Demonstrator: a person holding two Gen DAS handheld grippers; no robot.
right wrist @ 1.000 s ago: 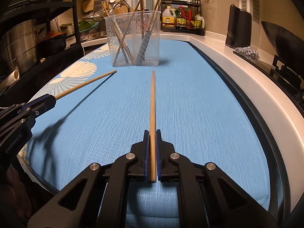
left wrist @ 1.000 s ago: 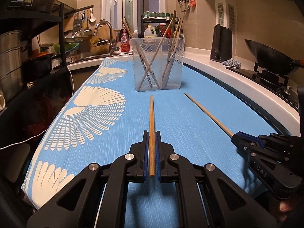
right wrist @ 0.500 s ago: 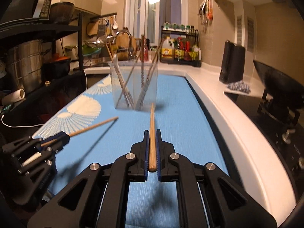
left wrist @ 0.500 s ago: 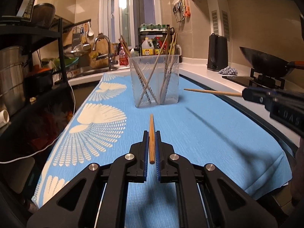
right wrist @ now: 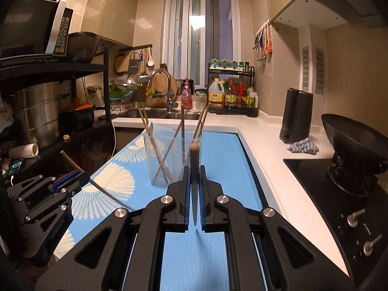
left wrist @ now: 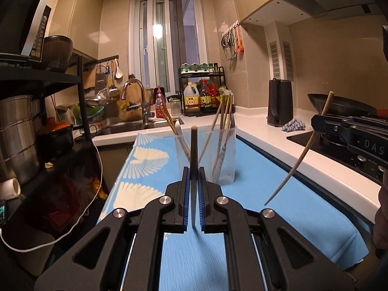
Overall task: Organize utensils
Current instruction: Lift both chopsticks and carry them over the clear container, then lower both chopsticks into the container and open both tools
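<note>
Wooden chopstick (left wrist: 194, 152) in our left gripper (left wrist: 194, 194), pinched partway along, blunt end tilted up toward the clear holder (left wrist: 225, 160); thin tip hangs below the pads. Second chopstick (right wrist: 194, 160) sits the same way in our right gripper (right wrist: 194, 194). From the left wrist view the right-hand stick reads as a long shaft sloping tip-down, clear of the blue cloth (left wrist: 278, 194). Neither stick touches the cloth or the holder.

Holder stands on the cloth ahead of both tools, already carrying several chopsticks that lean crosswise against its walls.

Step in hand, as we judge it: carry both sticks over the holder and drop them in. To do it well we should swing each stick closer to vertical, thin tip down, and aim for a gap between the leaning sticks. One stick at a time seems safer. The holder looks light and may tip if nudged.

Jaws: both nearly closed, pads clamped on a chopstick each, nothing else between them.
</note>
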